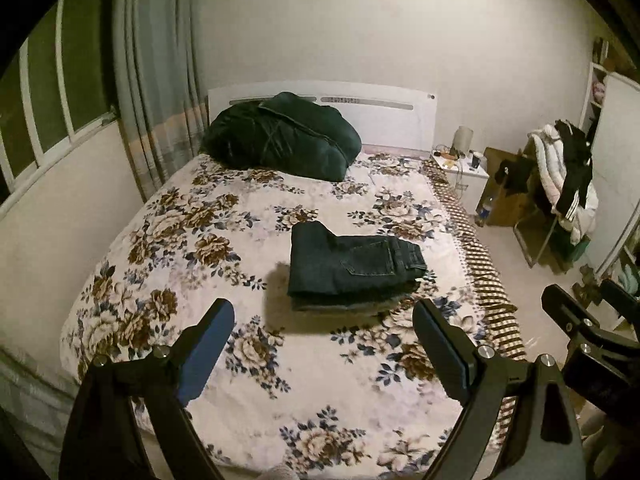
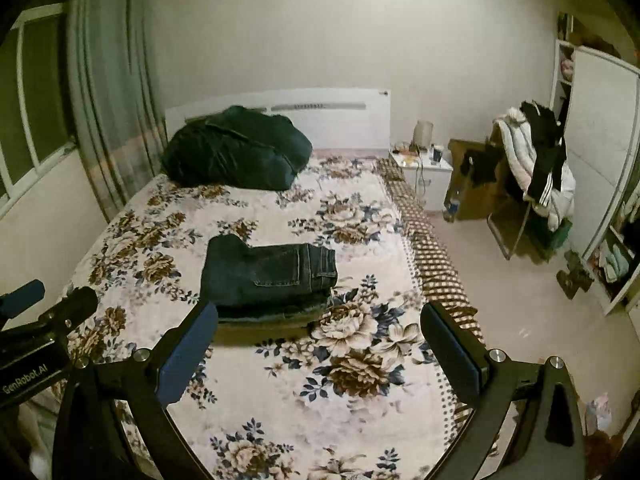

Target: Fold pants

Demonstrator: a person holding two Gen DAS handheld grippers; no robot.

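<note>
The folded pants [image 1: 352, 264] are dark blue denim with paler stitching. The bedspread [image 1: 200, 240] is white, printed with brown and blue flowers, and its right edge has a brown-and-white checked band. A dark green heap of cloth [image 1: 280, 136] lies at the far end against a white headboard [image 1: 392, 120]. The curtain [image 1: 156, 60] on the left is pale grey-blue.

A bedroom under dim, yellowish light. Pale walls [image 1: 360, 20] rise behind a bed [image 1: 248, 224] with a white headboard [image 1: 400, 120]. A curtain [image 1: 160, 60] hangs beside the dark window [image 1: 48, 92]. A white nightstand [image 2: 428, 176], a chair [image 2: 516, 216] piled with clothes and open shelves [image 2: 616, 256] stand on the pale floor [image 2: 500, 304].
</note>
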